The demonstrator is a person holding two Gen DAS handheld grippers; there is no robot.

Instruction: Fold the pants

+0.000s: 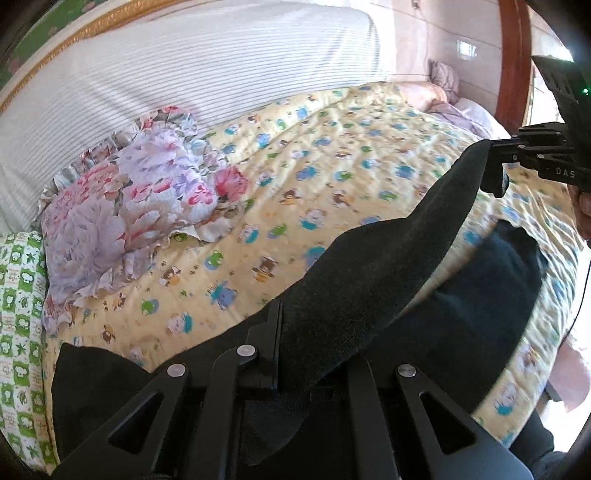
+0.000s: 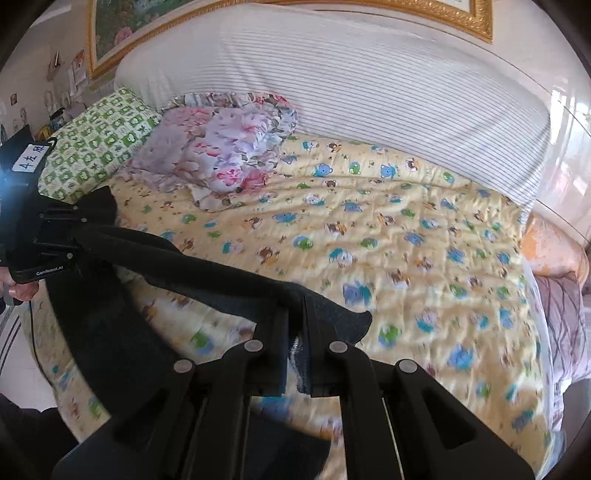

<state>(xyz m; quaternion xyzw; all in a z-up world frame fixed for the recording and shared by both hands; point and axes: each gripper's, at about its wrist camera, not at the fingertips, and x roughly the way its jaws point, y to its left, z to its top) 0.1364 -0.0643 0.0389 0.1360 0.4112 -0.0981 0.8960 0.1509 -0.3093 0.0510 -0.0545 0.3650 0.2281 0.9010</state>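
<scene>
The black pants [image 1: 388, 266] hang stretched between my two grippers above the yellow cartoon-print quilt [image 1: 295, 177]. My left gripper [image 1: 291, 325] is shut on one end of the raised edge. My right gripper [image 1: 495, 147] shows at the right of the left wrist view, shut on the other end. In the right wrist view my right gripper [image 2: 295, 325] pinches the pants [image 2: 207, 269], and my left gripper [image 2: 74, 229] holds the far end at the left. The rest of the pants droops onto the quilt [image 2: 406, 240] below.
A floral bundle of bedding [image 1: 140, 195] lies on the quilt near the striped white headboard cushion [image 1: 184, 74]. A green-checked pillow [image 2: 99, 136] sits beside it. A pink pillow [image 2: 550, 251] lies at the far side. A gold picture frame [image 2: 443, 14] hangs above.
</scene>
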